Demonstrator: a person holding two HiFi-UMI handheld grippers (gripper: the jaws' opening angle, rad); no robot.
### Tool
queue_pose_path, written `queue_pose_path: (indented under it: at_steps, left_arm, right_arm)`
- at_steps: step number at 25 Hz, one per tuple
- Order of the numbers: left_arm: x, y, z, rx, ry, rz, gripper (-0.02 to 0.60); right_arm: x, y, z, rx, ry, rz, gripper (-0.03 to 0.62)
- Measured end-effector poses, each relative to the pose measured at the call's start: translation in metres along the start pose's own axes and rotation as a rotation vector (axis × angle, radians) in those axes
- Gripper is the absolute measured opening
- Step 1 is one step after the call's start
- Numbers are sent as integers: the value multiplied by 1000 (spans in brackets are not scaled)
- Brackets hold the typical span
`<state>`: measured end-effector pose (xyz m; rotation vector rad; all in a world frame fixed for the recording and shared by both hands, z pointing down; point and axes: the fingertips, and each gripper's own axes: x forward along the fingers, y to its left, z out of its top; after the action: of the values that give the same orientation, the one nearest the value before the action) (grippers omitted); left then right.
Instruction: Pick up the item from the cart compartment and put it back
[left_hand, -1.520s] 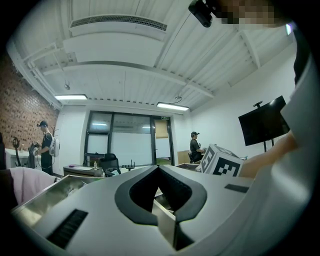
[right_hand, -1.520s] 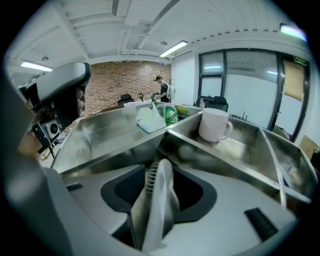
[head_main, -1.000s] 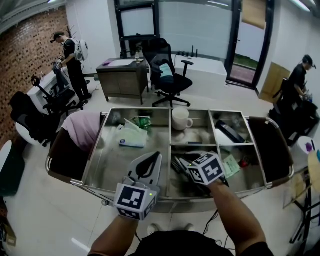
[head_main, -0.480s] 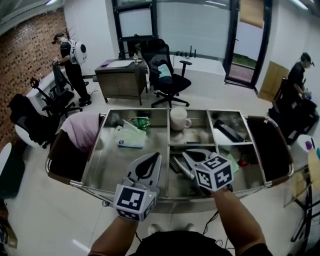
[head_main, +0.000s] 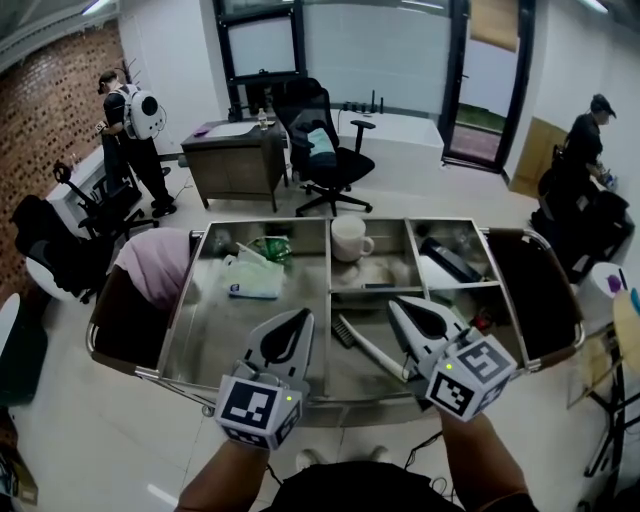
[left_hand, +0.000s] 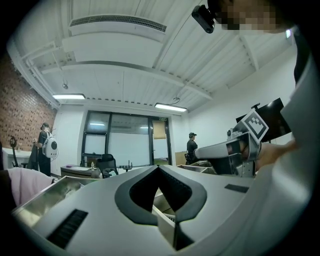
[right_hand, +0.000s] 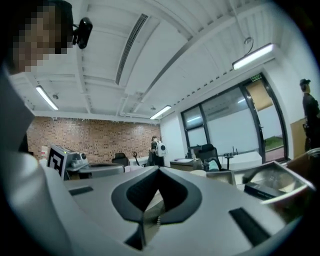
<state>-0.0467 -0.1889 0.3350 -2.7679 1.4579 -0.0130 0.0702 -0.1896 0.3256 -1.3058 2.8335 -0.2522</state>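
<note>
My right gripper (head_main: 398, 305) has lifted clear of the middle front compartment (head_main: 350, 378) of the cart (head_main: 220, 340), jaws together on nothing. The brush (head_main: 362, 346) lies back inside it, so I judge the put-back done. My left gripper (head_main: 303, 316) hangs closed and empty alongside.

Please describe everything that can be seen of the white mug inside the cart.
The white mug is plain and round and looks like glazed ceramic. It has one loop handle, which points to the right. It stands upright with its mouth up in the rear middle compartment of the metal cart, close to that compartment's back left corner. Its inside looks white, but any contents cannot be told. Only the compartment floor seems to touch it.
</note>
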Motion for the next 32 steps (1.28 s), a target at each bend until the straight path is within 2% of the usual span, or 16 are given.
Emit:
queue_pose_path:
  at_steps: [9,16,32]
  left_arm:
    - [-7,-3,-3,-10,17,-4,0]
    - [-14,-10,-3,0,6,-12,0]
    - [-19,-13,-10,-23,31,-11,0]
  right_arm:
    - [-52,-7,7,22,-72,-68,17]
    - [-62,-20,-17,31,-39,-119,17]
    - [-55,-16,-26,32,-15,-111,15]
